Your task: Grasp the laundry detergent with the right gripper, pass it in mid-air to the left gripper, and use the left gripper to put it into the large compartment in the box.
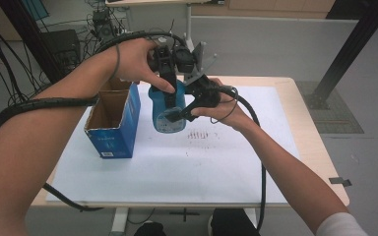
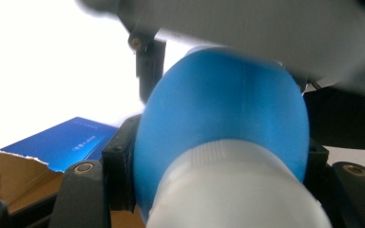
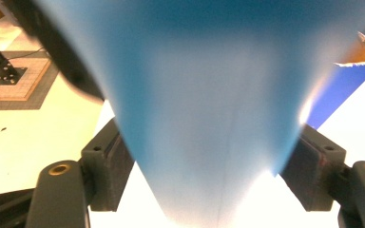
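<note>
Blue plastic bottle with a white cap end [image 1: 167, 110] is held up off the white paper sheet [image 1: 177, 162] that covers the light wooden table [image 1: 320, 162], just right of the open blue cardboard box with torn brown flaps [image 1: 113, 120]. Left gripper [image 1: 170, 91] comes down from above and clamps the bottle; in the left gripper view its black pads sit tight on both flanks of the blue body [image 2: 218, 118] just above the whitish ribbed cap [image 2: 237, 190], so this grip is firm and carries the load. Right gripper [image 1: 187, 112] meets the bottle low from the right; in the right gripper view the blue body [image 3: 204, 95] runs between the jaws, the left pad [image 3: 107, 166] looks just off the surface, the right pad [image 3: 309, 171] near or grazing it, so I read these jaws as part open and not pressing. Risks, as I judge them: with one grip bearing the bottle, any twist by the left hand could let the smooth rounded plastic swivel or slip between the pads and drop onto the paper or clip the box edge. If the right jaws re-close off-centre on the tapering body they could squeeze it sideways out of the left grip. Cables trailing from both grippers [image 1: 248, 105] cross near the hands and could snag. Contents of the bottle cannot be told.
</note>
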